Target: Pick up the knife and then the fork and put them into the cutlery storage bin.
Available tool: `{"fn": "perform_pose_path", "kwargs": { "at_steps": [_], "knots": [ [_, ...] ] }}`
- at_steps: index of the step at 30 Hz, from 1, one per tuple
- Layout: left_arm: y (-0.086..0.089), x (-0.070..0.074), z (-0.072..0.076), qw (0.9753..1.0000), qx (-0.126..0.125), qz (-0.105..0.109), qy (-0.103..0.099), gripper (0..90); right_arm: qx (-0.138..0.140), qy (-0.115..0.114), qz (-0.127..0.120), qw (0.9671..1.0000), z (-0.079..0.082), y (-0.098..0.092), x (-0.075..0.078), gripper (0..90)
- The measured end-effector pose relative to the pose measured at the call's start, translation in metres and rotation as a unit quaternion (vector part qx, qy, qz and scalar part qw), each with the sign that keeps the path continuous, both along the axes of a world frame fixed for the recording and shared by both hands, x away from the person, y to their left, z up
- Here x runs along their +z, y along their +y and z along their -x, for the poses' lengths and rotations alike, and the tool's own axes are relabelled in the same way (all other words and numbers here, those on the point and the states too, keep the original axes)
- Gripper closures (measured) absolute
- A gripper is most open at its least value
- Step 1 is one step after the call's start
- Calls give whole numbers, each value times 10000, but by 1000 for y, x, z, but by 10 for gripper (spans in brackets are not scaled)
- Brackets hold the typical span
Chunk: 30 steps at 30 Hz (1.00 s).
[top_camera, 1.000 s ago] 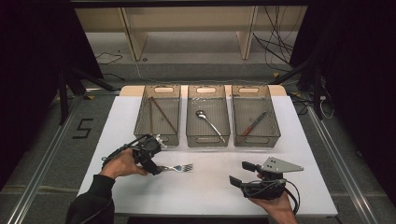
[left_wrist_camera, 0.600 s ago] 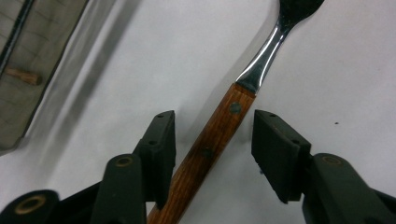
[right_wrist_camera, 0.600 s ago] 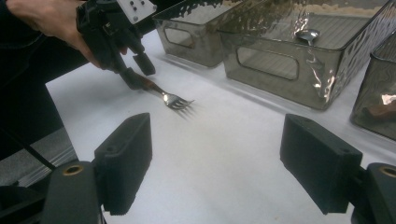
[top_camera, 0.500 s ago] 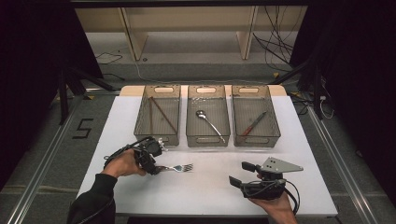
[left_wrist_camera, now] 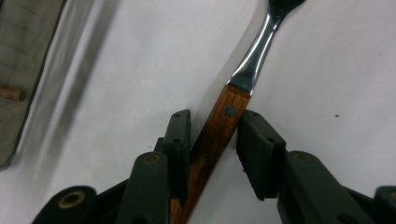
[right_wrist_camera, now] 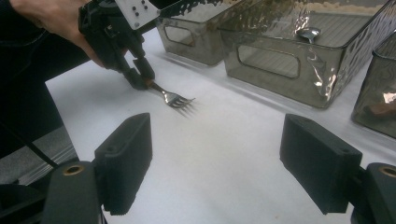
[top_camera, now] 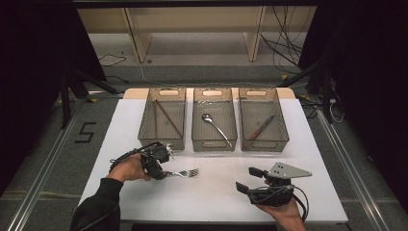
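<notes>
Three clear bins sit in a row at the twelve o'clock side of a white table [top_camera: 144, 120], seen from the high view. Left bin [top_camera: 162, 118] holds thin brown sticks, middle bin [top_camera: 213, 119] holds a spoon [top_camera: 215, 126], and right bin [top_camera: 263, 119] holds a red-handled utensil [top_camera: 261, 127] laid on a slant.

At seven o'clock on the table, the person's left hand [top_camera: 129, 167] brings the left gripper [top_camera: 161, 172] down to the surface. A fork [top_camera: 183, 173] lies flat there, tines pointing toward three o'clock, just in front of the left bin. In the left gripper view the fork's wooden handle [left_wrist_camera: 212, 140] runs between the two jaws; one jaw touches it low down and the other meets it near the rivet, so the claw is pinching the handle.

At five o'clock, the right gripper [top_camera: 250, 180] rests in the person's right hand [top_camera: 284, 216], well apart from the fork. In the right gripper view its jaws stand spread wide with bare table between them, and the fork's tines [right_wrist_camera: 180, 100] show beyond, toward eleven o'clock.
</notes>
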<state>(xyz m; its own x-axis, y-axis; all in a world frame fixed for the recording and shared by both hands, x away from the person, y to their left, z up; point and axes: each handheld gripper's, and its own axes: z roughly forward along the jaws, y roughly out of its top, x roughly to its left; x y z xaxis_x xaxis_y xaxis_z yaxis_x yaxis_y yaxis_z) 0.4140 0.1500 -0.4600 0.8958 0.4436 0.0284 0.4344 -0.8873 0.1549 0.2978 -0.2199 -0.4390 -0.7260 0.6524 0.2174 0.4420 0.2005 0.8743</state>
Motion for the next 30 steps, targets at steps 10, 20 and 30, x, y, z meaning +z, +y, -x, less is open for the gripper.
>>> {"fn": "perform_pose_path", "kwargs": {
  "at_steps": [10, 20, 30],
  "knots": [
    [0, 0, 1, 9994, -335, 13, -13, 687, 9, 15, 24, 10000, -1, 1, -1, 260],
    [-5, 0, 7, 9977, -657, -146, -64, 737, -10, 29, 39, 10000, -1, 0, -1, 261],
    [-5, 0, 8, 9979, -637, -88, -48, 764, -8, 41, 41, 10000, -1, 1, -1, 261]
  ]
}}
